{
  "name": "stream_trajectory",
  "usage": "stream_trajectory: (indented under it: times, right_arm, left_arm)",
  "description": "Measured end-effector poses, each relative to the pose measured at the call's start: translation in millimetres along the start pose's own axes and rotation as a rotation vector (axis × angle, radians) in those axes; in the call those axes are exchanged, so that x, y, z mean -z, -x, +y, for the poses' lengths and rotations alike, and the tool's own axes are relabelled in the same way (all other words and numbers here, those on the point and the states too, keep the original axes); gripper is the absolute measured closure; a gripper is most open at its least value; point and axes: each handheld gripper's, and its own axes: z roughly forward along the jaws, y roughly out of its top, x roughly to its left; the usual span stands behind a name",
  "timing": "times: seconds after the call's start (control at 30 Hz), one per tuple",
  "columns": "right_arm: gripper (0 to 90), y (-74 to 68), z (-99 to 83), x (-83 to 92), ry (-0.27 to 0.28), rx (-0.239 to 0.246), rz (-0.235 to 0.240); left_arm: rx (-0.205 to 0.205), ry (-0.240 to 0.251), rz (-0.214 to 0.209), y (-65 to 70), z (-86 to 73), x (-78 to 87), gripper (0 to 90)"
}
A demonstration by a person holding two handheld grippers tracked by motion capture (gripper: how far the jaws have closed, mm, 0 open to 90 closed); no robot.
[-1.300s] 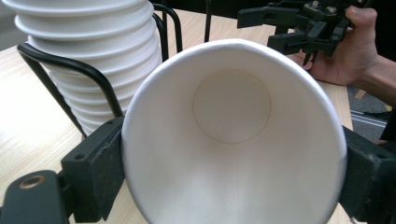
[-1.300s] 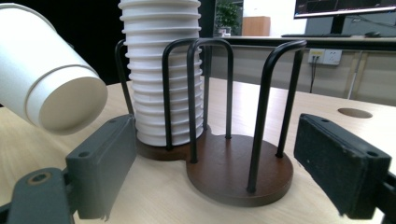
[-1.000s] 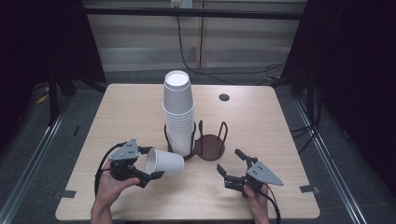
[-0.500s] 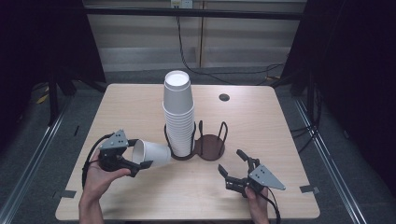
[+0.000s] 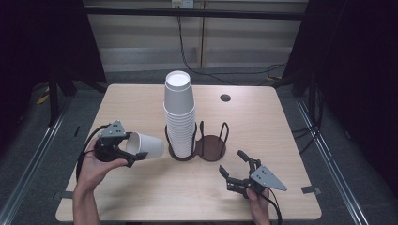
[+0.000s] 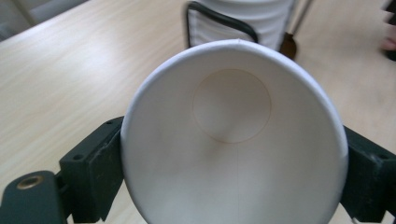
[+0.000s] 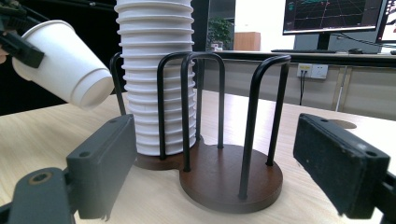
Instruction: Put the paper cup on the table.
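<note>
Right gripper point(image 5: 234, 171): it sat at about five o'clock on the table, nearest the person, its black jaws spread wide with nothing between them; in the right gripper view the jaws framed the holder from either side without touching it.
Left gripper point(image 5: 136, 154): it was at about eight o'clock, held in the person's left hand point(image 5: 91, 166), its jaws clamped on the rim of a single white paper cup point(image 5: 146, 145).
Single white paper cup: it lay tilted almost on its side above the tabletop, mouth toward the left gripper and base pointing toward three o'clock, close to the stack but apart from it; the left gripper view looked straight into its open mouth point(image 6: 233, 135), a black jaw pressed against each side.
Dark brown two-ring holder with black wire uprights point(image 5: 211, 145): it stood near the table's centre, its right ring bare point(image 7: 231, 179).
Tall stack of white paper cups point(image 5: 179, 112): it stood upside down in the holder's left ring, upright, rising well above the wires.
Light wooden table point(image 5: 263, 122): a small dark round cap point(image 5: 225, 98) lay toward one o'clock, well apart from everything else.
</note>
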Motion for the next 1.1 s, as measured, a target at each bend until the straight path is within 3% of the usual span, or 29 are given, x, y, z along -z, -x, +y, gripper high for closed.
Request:
stream_trajectory:
  times: [0.27, 0.37, 0.4, 0.43, 0.6, 0.67, 0.73, 0.77, 0.8, 0.9, 1.0, 1.1]
  right_arm:
    - [13.1, 0.1, 0.0, 0.1, 0.001, 0.0, 0.005]
    - [13.2, 0.2, 0.0, 0.1, 0.001, 0.0, 0.009]
    - [13.2, 0.2, 0.0, 0.1, 0.001, 0.0, 0.009]
    - [13.1, 0.2, -0.1, 0.3, 0.002, 0.001, 0.01]
    - [13.1, 0.2, 0.0, 0.1, 0.002, 0.0, 0.01]
    - [13.1, 0.2, -0.1, 0.2, 0.002, 0.001, 0.011]
    - [13.2, 0.2, 0.0, 0.2, 0.002, 0.0, 0.011]
    - [13.2, 0.3, 0.0, 0.1, 0.001, 0.0, 0.012]
    - [13.2, 0.1, 0.0, 0.2, 0.0, -0.002, 0.012]
    - [13.2, 0.2, 0.0, 0.1, 0.0, -0.001, 0.012]
    - [13.2, 0.3, 0.0, 0.1, 0.001, 0.0, 0.012]
    - [13.3, 0.3, 0.0, 0.1, 0.0, 0.0, 0.012]
  left_arm:
    - [-0.021, -0.079, 0.04, -10.7, 11.4, 0.0, 10.4]
    - [-0.029, -0.152, 0.063, -17.9, 15.9, -10.2, 10.2]
    - [-0.029, -0.152, 0.063, -17.9, 15.9, -10.2, 10.2]
    - [-0.037, -0.208, 0.096, -20.3, 19.1, -12.8, 10.2]
    - [-0.025, -0.247, 0.075, -26.4, 25.1, -14.1, 10.3]
    - [-0.016, -0.3, 0.074, -31.0, 28.4, -17.1, 10.3]
    - [-0.01, -0.309, 0.071, -31.7, 29.1, -18.6, 10.3]
    - [0.0, -0.331, 0.046, -35.3, 30.7, -20.9, 10.3]
    - [0.0, -0.331, 0.046, -35.3, 30.7, -20.9, 10.3]
    - [0.001, -0.394, 0.051, -43.1, 31.5, -27.4, 10.2]
    - [0.007, -0.414, 0.048, -46.4, 30.3, -30.3, 10.2]
    - [0.018, -0.475, 0.059, -49.8, 29.7, -35.0, 10.1]
